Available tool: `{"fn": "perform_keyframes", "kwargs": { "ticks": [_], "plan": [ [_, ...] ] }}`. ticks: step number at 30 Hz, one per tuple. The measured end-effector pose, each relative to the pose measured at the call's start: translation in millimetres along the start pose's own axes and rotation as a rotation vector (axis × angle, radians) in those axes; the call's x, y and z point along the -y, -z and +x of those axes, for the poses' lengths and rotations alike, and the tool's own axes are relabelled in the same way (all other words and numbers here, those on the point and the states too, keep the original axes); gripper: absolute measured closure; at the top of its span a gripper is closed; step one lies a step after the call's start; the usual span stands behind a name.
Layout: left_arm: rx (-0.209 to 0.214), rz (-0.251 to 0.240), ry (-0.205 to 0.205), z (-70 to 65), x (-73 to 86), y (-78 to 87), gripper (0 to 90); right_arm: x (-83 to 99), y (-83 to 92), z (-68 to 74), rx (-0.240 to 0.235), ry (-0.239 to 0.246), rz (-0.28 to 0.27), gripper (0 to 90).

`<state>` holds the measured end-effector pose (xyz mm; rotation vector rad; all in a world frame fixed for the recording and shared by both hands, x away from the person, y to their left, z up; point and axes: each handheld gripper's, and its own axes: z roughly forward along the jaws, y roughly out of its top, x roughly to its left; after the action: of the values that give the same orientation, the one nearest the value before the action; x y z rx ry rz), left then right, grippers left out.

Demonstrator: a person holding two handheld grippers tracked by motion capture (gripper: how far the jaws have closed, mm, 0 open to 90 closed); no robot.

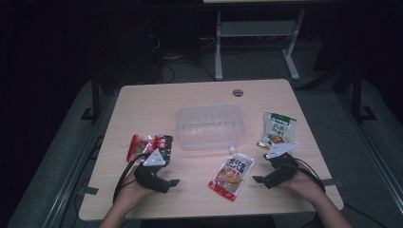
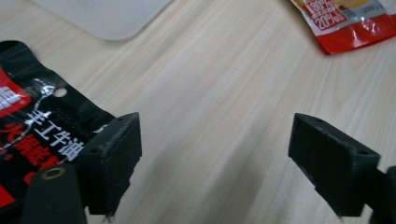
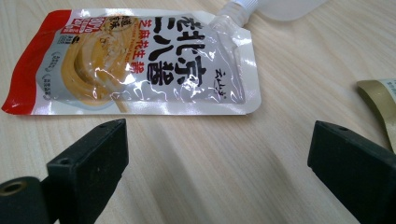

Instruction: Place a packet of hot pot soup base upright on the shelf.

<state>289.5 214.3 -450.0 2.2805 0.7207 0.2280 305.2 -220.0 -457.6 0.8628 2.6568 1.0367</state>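
Left gripper (image 1: 172,182) was held open over bare table (image 1: 199,85), nothing between the jaws; red-and-black packet (image 1: 149,146) lay just beside it. Right gripper (image 1: 256,179) was also open and empty, near the spouted sauce pouch (image 1: 232,174). Clear tub (image 1: 209,127) sat mid-table, green packet (image 1: 277,129) at its right.

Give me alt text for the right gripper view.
The right gripper hangs open over bare wooden table, nothing between its jaws. Just beyond lies a flat spouted sauce pouch, red and silver, its spout toward a clear plastic container. A gold-edged packet peeks in beside it.
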Motion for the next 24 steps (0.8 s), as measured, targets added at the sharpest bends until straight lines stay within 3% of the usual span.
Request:
{"fn": "perform_keyframes", "kwargs": {
  "ticks": [4, 10, 13, 20, 24],
  "plan": [
    [-0.01, 0.0, 0.01, 2.6, -1.1, 3.7, 21.4, 0.8, 1.3, -0.8, -0.004, -0.011, -0.004, 5.5],
    [-0.038, 0.01, 0.058, 10.0, -3.0, 11.1, 28.9, 2.5, 6.7, -2.7, -0.04, -0.041, -0.055, 5.7],
    [-0.04, 0.012, 0.059, 12.4, -3.5, 13.7, 31.8, 2.7, 7.7, -3.2, -0.038, -0.051, -0.06, 5.7],
    [-0.03, -0.005, 0.085, 18.6, -7.0, 24.7, 49.5, 1.0, 10.1, -4.4, -0.012, -0.078, -0.073, 5.8],
    [-0.04, -0.019, 0.107, 26.1, -8.3, 31.0, 64.4, 0.8, 9.8, -4.1, -0.002, -0.087, -0.071, 5.8]
  ]
}}
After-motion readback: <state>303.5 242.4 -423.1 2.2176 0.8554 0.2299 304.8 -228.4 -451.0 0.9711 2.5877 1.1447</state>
